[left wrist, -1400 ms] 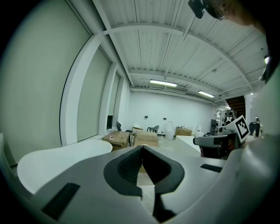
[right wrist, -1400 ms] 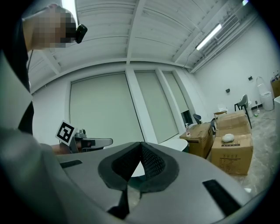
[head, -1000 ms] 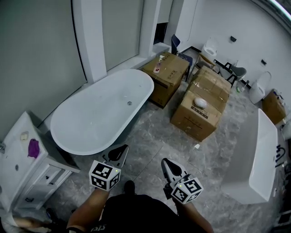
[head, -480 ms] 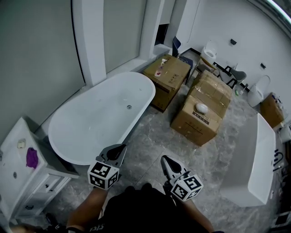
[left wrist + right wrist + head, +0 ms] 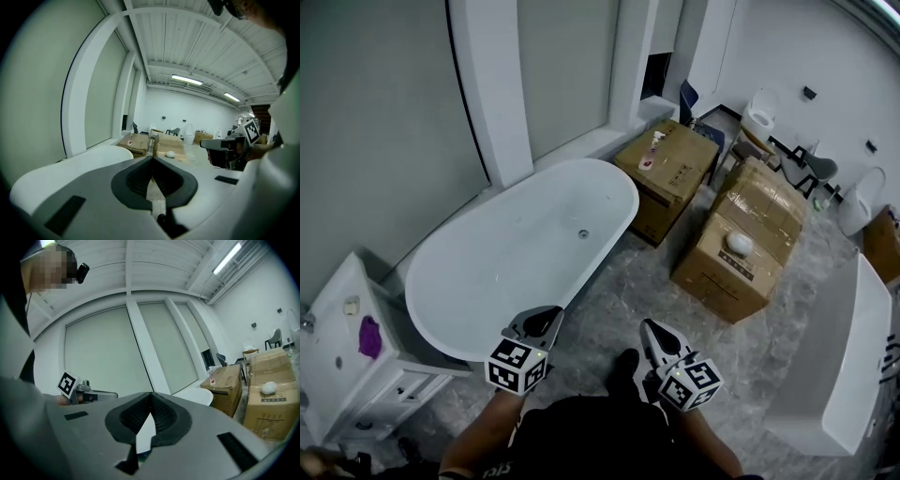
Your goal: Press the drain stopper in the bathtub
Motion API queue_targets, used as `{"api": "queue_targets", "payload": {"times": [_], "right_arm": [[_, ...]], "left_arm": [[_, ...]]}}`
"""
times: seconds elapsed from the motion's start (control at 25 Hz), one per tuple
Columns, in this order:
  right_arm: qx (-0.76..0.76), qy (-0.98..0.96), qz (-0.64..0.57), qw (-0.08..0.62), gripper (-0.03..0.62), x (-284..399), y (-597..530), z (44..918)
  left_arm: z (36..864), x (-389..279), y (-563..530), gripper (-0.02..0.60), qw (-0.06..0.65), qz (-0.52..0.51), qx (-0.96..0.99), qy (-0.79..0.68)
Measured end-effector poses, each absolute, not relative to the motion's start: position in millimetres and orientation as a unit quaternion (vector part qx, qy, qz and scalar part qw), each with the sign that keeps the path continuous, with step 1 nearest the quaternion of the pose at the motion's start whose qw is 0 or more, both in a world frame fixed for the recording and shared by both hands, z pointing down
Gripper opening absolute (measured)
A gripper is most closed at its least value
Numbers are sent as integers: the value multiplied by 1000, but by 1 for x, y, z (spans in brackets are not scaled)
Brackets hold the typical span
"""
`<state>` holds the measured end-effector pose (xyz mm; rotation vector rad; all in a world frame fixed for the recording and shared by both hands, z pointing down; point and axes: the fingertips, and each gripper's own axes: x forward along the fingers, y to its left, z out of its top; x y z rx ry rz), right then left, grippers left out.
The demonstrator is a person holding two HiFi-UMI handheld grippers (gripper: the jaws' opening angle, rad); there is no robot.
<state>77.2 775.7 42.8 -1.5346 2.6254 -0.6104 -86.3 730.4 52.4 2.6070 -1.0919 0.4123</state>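
A white oval bathtub (image 5: 469, 323) stands by the grey wall in the head view, and its small round drain stopper (image 5: 584, 233) sits in the floor of the tub toward the far end. My left gripper (image 5: 547, 316) is held low near the tub's near rim, shut with nothing in it. My right gripper (image 5: 649, 327) hangs over the marble floor to the right of the tub, also shut and empty. In the left gripper view the jaws of the left gripper (image 5: 152, 158) meet, with the tub's rim (image 5: 101, 152) beyond. The right gripper (image 5: 151, 394) shows its jaws closed too.
Two stacks of cardboard boxes (image 5: 674, 174) (image 5: 752, 240) stand right of the tub's far end. A white cabinet (image 5: 337, 375) with a purple cloth (image 5: 368, 336) is at the near left. A second white tub (image 5: 839, 375) lies at the right. Toilets (image 5: 760, 110) stand at the back.
The view has moved closer to the bathtub and turned slightly; the tub and boxes sit further right in the frame. Both grippers stay shut in front of the body.
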Motion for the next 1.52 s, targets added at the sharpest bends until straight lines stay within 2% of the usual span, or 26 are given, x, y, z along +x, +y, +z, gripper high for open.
{"api": "queue_targets", "payload": {"times": [0.44,0.64,0.84,1.12,1.52], "right_arm": [[-481,847,-226,26,14,199,617,46],[-479,845,-236,42,14,245,571,45],[-474,849,-231,29,14,272,535,48],[-458,854,-247,30,14,273,490,52],[-441,860,-253,-35,14,259,367,80]], "left_arm": [[26,42,582,15,127,135,896,-404],[32,83,539,15,135,145,890,-411],[33,113,507,15,138,140,890,-411],[46,114,459,15,158,134,882,-422],[83,88,305,15,201,98,866,-448]]}}
